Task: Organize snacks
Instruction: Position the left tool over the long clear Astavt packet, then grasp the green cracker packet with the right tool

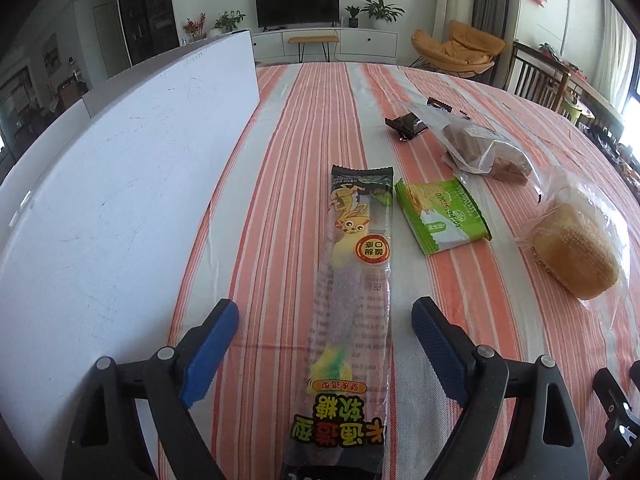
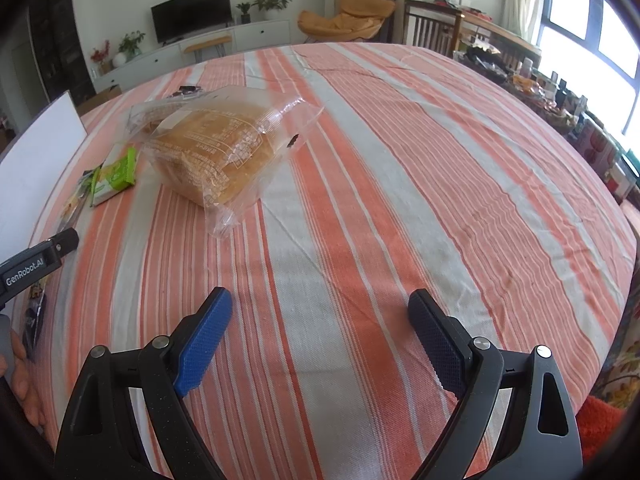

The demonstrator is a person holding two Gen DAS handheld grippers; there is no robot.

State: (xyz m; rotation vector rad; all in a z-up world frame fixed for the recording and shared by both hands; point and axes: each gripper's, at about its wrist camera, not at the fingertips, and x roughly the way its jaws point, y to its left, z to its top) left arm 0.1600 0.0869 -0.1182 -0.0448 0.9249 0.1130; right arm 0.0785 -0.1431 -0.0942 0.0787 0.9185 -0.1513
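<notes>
Snacks are lying on a striped cloth (image 1: 280,184). A long candy pack (image 1: 352,280) is lying lengthwise between the spread jaws of the left gripper (image 1: 324,320); the blue pads are standing clear of it on both sides, gripping nothing. Just right of the pack's far end a green cracker packet (image 1: 442,216) is lying flat. Farther right a bun (image 1: 576,252) is sitting in clear wrap. Beyond the cracker packet a clear bag (image 1: 484,152) of brown pieces is lying at a slant, with two small dark wrappers (image 1: 406,125) near its far end. A white board (image 1: 120,168) is standing along the cloth's left edge.

The right gripper (image 2: 320,320) is hanging with jaws wide apart over bare cloth, holding nothing. Ahead and to its left the bun is lying in its wrap, the green packet beside it. The left gripper's black arm is showing at the left edge of the right wrist view, with a hand (image 2: 20,380) below it.
</notes>
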